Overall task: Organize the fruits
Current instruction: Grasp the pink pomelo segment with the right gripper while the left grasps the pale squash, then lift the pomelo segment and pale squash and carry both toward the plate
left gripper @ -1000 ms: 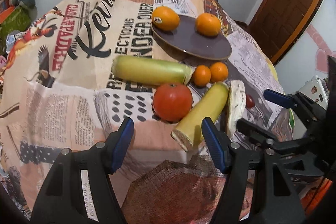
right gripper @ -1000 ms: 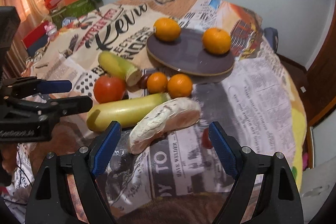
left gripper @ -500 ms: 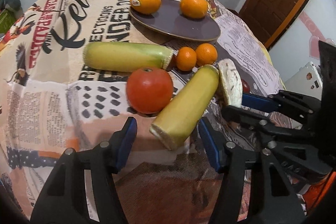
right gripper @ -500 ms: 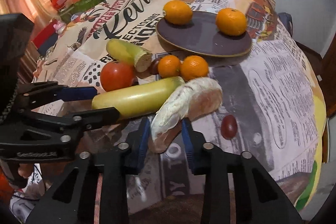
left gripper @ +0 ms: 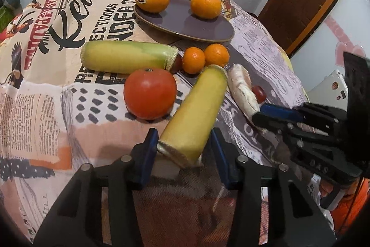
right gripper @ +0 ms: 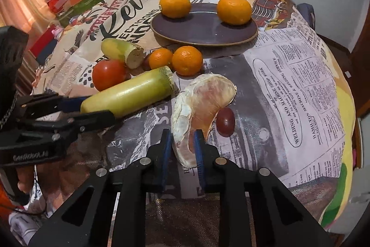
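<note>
- Right gripper (right gripper: 182, 147): pitched steeply down toward the table; jaws closed tight on the near end of a peeled pomelo segment (right gripper: 201, 105), whose far end rests on the tablecloth (right gripper: 300, 85). A red grape (right gripper: 225, 122) lies just beside it.
- Left gripper (left gripper: 182, 149): also angled down; jaws have just been closing and now bracket the cut end of a yellow-green stalk piece (left gripper: 196, 112); whether the pads press on it cannot be told.
- A tomato (left gripper: 149, 93) touches that piece; a second stalk piece (left gripper: 127, 56) lies beyond.
- Two small mandarins (left gripper: 204, 57) sit before a dark plate (left gripper: 185, 24) bearing two oranges (left gripper: 151, 1); one carries a "Dole" sticker.
- Legible print: "Kevin", "HAMILTON MACHINE & WELDING SERVICE".
</note>
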Tool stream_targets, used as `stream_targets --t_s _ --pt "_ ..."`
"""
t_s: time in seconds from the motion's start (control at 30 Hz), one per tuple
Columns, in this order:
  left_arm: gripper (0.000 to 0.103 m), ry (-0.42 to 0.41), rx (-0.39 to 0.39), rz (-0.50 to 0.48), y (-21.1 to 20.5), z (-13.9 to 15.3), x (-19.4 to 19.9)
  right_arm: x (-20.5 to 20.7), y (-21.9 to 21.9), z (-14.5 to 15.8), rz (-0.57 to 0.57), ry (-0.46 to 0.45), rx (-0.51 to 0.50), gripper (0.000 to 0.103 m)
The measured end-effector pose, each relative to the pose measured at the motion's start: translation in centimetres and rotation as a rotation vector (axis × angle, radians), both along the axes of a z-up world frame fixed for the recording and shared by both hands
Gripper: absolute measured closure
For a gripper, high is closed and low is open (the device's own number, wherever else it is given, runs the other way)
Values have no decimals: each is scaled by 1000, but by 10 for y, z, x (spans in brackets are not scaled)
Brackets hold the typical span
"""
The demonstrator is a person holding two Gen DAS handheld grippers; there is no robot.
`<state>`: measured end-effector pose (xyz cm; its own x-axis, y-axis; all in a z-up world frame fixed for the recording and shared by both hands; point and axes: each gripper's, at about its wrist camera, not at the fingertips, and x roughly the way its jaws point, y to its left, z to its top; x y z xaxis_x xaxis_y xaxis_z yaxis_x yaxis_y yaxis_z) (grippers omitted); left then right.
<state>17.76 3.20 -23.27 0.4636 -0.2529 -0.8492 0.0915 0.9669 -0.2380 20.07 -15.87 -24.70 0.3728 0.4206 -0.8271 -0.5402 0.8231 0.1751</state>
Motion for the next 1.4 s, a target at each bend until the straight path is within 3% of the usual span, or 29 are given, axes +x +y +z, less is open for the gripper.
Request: stream_targets --t_s 0.17,0.37,0.6,0.9,1.0,1.07,1.4 --pt "66 5 9 -36 -11 5 -17 -5 -10 3 7 17 22 91" --pt "67 15 42 -66 -25 8 -28 -13 -27 9 -12 15 24 91" --pt "67 5 35 -52 -20 17 -11 -6 -19 8 -20 7 25 62" --pt "67 42 16 -54 -24 5 19 9 4 -15 -2 36 1 62" --pt "67 54 26 -54 -29 0 28 10 0 -14 -7 31 13 72" --pt "67 60 20 -44 -29 -5 32 9 -5 -15 5 40 27 72" --pt "66 52 -12 -18 -15 -5 9 -24 -19 -10 115 66 3 72"
